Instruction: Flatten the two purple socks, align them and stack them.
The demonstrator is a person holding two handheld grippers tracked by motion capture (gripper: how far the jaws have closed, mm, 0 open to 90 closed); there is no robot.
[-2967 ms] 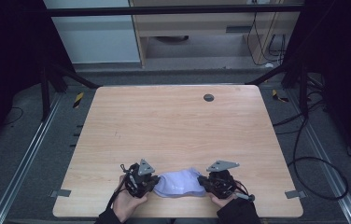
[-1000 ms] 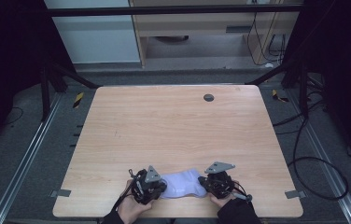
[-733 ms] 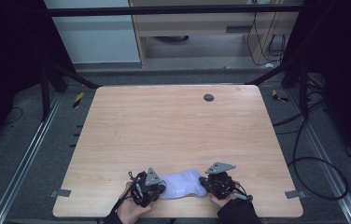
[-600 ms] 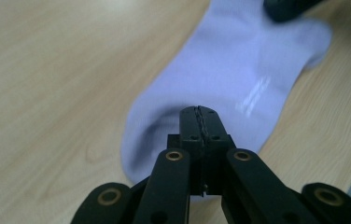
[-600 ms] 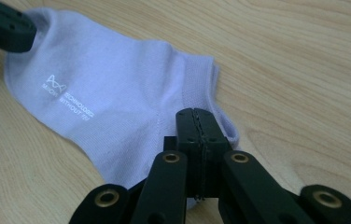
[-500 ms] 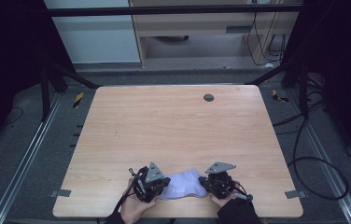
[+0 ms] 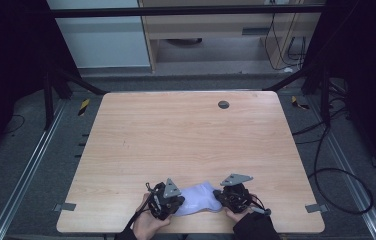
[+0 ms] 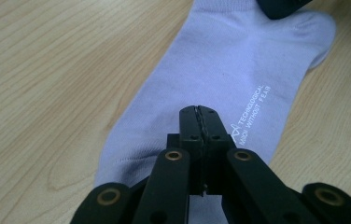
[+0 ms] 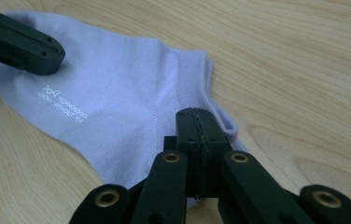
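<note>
A pale lilac cotton ankle sock (image 7: 197,198) lies flat on the light wooden table (image 7: 186,145), near the edge closest to the person, between the two hands. The left gripper (image 8: 198,112) rests on the toe end of the sock. Its two black jaws are pressed together with no gap between them, and their tips stand over the fabric just beside the small white printed lettering (image 8: 250,113). Whether a fold of cloth is pinched between them, I cannot tell. The right gripper (image 9: 196,115) rests at the opposite end, at the ribbed cuff opening (image 9: 213,100). Its jaws are also fully together, with the tips over the cuff hem; a pinch of fabric cannot be confirmed here either. In the high view, the sock stretches between both grippers, touching each one.
</note>
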